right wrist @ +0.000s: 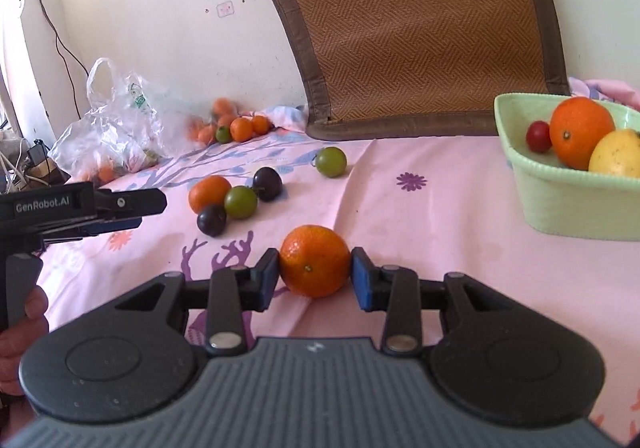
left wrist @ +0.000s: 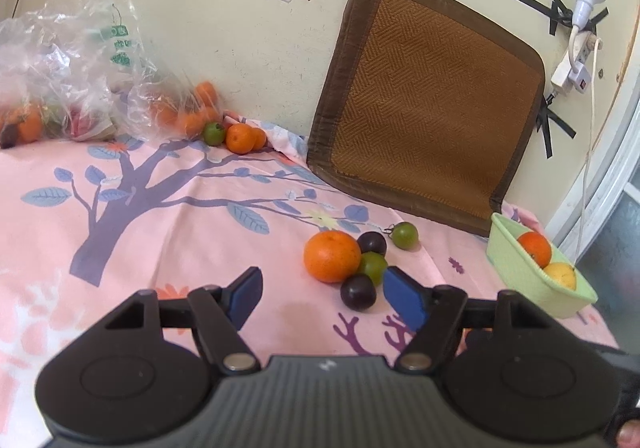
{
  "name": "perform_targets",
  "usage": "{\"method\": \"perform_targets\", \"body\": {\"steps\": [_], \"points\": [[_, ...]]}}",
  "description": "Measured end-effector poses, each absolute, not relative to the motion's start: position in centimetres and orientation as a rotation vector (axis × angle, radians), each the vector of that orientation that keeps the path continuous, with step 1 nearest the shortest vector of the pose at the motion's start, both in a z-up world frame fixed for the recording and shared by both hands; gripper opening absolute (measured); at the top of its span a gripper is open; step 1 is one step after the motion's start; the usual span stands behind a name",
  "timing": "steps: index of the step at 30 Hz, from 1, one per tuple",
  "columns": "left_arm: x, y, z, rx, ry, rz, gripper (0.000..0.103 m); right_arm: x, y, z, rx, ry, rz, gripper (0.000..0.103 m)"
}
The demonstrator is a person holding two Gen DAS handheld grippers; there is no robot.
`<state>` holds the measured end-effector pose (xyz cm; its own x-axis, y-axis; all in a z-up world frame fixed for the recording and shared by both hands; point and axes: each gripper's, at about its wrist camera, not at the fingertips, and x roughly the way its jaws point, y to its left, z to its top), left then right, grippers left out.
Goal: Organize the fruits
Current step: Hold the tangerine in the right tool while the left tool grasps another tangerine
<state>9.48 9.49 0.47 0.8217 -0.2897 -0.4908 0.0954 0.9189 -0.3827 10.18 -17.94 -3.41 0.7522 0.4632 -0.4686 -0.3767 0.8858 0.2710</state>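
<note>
In the right wrist view my right gripper (right wrist: 315, 273) is shut on an orange (right wrist: 315, 248), both blue pads pressing its sides, low over the pink sheet. At the right stands a pale green basket (right wrist: 560, 204) holding an orange (right wrist: 580, 132), a yellow fruit (right wrist: 616, 154) and a small red fruit (right wrist: 538, 136). My left gripper (left wrist: 322, 286) stands open with nothing between its fingers. Just beyond it lies a cluster: an orange (left wrist: 332, 256), two dark plums (left wrist: 358, 291) and a green fruit (left wrist: 373, 267). Another green fruit (left wrist: 405, 235) lies apart behind them.
A clear plastic bag (left wrist: 80, 60) with more fruit slumps at the back left, with loose oranges (left wrist: 240, 138) and a green fruit (left wrist: 213, 133) beside it. A brown woven cushion (left wrist: 432, 96) leans on the wall. A hand (right wrist: 24, 328) holds the left gripper's handle.
</note>
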Motion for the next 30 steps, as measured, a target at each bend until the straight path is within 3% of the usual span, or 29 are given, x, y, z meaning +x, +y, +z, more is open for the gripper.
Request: {"method": "perform_targets", "body": {"steps": [6,10,13,14,15,16,30], "points": [[12.0,8.8,2.3,-0.33,0.579,-0.242,0.076,9.8,-18.2,-3.5,0.172,0.556,0.469,0.041],[15.4,8.1,1.3,-0.308,0.673,-0.23,0.076,9.9,-18.3,-3.5,0.184,0.558,0.474,0.041],[17.0,8.2,0.0,-0.36,0.742,-0.238,0.067,10.0,-18.4,-3.6,0.193,0.56,0.477,0.041],[17.1,8.3,-0.3,-0.371,0.739,-0.235,0.06,10.0,-18.4,-3.6,0.193,0.56,0.478,0.041],[17.1,8.4,-0.3,-0.373,0.734,-0.23,0.046,10.0,-18.5,-3.6,0.195,0.561,0.478,0.041],[17.2,8.5,-0.5,-0.393,0.744,-0.251,0.042,10.0,-18.5,-3.6,0.198,0.561,0.479,0.041],[9.6,8.9,2.0,-0.426,0.663,-0.309,0.041,9.9,-18.4,-3.6,0.205,0.556,0.477,0.041]]}}
